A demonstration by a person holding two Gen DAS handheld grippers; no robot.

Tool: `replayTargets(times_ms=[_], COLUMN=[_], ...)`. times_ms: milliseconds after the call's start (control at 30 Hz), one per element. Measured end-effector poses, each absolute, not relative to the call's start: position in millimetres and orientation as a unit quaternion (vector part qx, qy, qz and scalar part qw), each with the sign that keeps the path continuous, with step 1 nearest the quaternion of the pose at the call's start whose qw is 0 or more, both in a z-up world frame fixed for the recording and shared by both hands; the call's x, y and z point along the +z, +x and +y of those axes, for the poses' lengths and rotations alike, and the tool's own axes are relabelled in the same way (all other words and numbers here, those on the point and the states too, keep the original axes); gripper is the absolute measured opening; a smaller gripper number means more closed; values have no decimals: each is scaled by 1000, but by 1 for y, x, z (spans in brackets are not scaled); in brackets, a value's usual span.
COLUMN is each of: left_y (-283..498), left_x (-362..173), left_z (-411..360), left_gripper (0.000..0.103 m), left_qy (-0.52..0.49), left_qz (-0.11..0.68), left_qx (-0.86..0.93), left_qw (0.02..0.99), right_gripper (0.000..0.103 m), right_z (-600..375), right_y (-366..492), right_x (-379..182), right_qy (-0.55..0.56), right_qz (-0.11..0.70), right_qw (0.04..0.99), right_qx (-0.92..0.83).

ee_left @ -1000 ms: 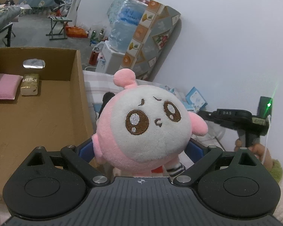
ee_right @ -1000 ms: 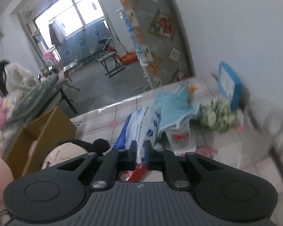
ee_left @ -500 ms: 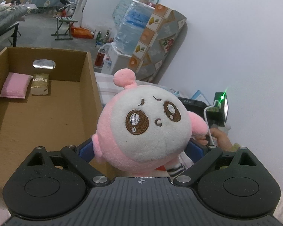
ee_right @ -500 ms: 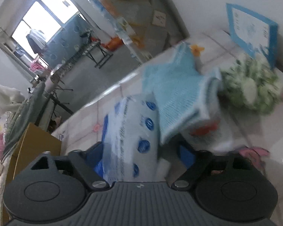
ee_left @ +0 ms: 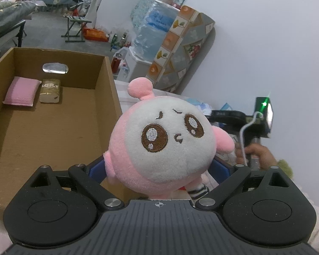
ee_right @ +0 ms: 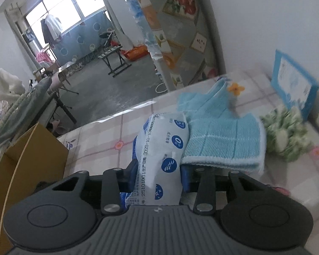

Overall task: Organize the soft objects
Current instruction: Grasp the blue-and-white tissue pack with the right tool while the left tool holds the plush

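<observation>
Left wrist: left gripper [ee_left: 159, 167] jaws clamp plush [ee_left: 161, 146] beside box [ee_left: 53, 114]; right gripper [ee_right: 159, 174] jaws pinch tissue pack [ee_right: 161, 148].

A printed line reading 2025-10-10 and the code 25101001 can be made out on the white and blue tissue pack [ee_right: 159, 159], with Chinese characters beside them and a "0" in one blue circle. On the brown packet [ee_left: 50, 91] at the far left of the cardboard box [ee_left: 108, 97], pale lettering is seen but cannot be read with certainty.
</observation>
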State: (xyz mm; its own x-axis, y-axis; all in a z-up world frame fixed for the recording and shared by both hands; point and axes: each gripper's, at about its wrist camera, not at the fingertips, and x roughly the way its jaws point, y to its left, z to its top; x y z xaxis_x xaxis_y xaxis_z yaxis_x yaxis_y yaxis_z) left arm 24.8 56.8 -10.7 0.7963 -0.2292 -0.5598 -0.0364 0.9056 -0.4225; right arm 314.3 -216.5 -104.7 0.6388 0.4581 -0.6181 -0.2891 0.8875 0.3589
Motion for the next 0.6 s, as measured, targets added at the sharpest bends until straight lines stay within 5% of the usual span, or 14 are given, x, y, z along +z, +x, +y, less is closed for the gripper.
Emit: replayTargets(times_ms=[400, 600], left_y=[11, 0], left_x=[-9, -3], left_z=[67, 73], left_gripper=[96, 96], left_qy=[-216, -221], left_qz=[307, 297], left_qx=[-52, -43], left_qw=[925, 928], right_gripper=[38, 38], right_z=[-257, -254], right_y=[241, 175], right_x=[-53, -47], right_qy=[19, -151], right_qz=[357, 355], right_qw=[916, 911], right_qx=[181, 148])
